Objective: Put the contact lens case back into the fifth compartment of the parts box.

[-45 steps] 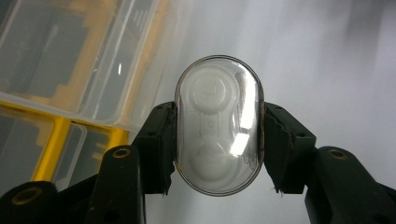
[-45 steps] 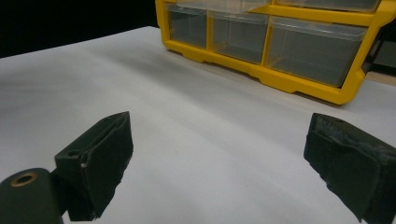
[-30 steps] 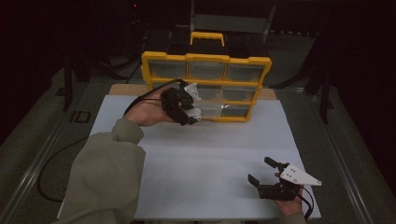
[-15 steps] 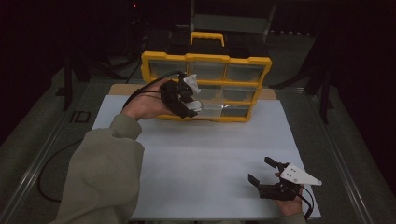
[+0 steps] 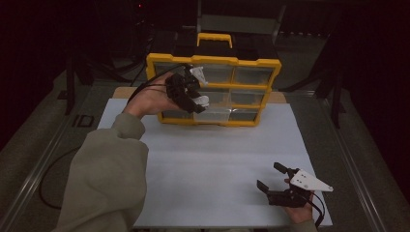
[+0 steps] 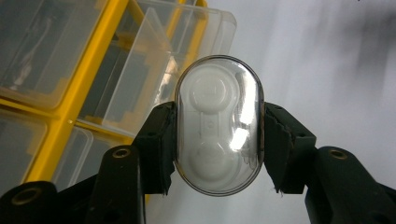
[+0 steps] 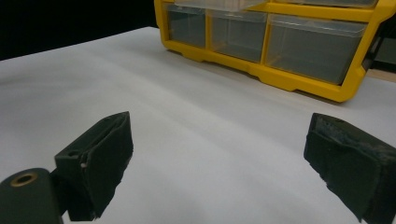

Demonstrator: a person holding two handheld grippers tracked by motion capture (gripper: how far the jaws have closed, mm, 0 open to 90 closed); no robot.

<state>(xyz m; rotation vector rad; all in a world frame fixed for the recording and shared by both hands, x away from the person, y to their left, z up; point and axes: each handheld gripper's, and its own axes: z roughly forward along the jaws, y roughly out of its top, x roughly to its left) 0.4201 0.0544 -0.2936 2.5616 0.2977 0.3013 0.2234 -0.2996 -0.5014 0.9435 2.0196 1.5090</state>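
Left gripper [image 5: 197, 96] is up in front of the yellow organizer [image 5: 212, 62], jaws clamped on a clear oval capsule [image 6: 218, 123] by an open clear drawer [image 6: 135, 88]. Right gripper [image 5: 271, 181] sits low on the white sheet [image 5: 212, 159], jaws wide apart, nothing between them.

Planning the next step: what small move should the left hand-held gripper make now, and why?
Probably carry the clear oval capsule toward the open drawer of the yellow organizer: the left hand-held gripper clamps it just in front.
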